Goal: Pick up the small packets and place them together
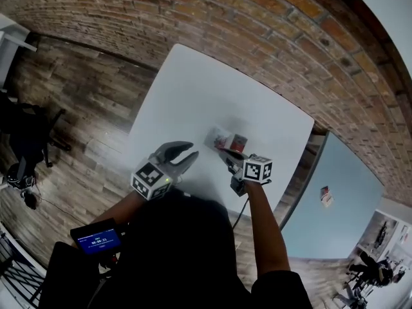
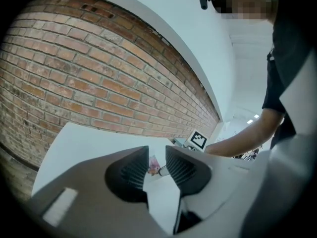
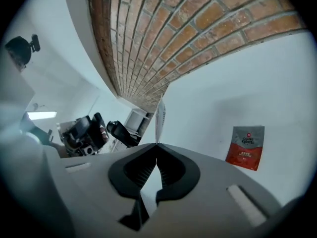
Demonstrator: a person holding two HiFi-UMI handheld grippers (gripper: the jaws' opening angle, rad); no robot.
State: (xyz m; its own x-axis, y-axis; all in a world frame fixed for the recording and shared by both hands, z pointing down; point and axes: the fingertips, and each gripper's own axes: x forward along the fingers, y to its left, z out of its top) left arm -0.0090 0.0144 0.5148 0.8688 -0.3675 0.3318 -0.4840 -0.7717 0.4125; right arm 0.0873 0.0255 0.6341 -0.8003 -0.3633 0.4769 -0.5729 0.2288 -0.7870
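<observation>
Two small packets show: an edge-on packet (image 3: 159,114) pinched in the closed jaws of the right gripper (image 3: 156,148), and a red packet (image 3: 246,148) flat on the white table (image 1: 193,89) at its 3 o'clock. At its 9 o'clock from the head view, the left gripper (image 2: 157,155) has its jaws apart, empty.

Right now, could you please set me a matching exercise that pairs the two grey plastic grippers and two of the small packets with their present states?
Things:
1. grey plastic left gripper
2. grey plastic right gripper
3. red and grey foil packet
4. thin pale packet, seen edge-on

States:
A. lying flat on the white table
B. jaws shut on a packet
C. standing up, pinched at its lower edge
D. jaws apart, nothing between them

Pairs: 1-D, 2-B, 3-A, 4-C
</observation>
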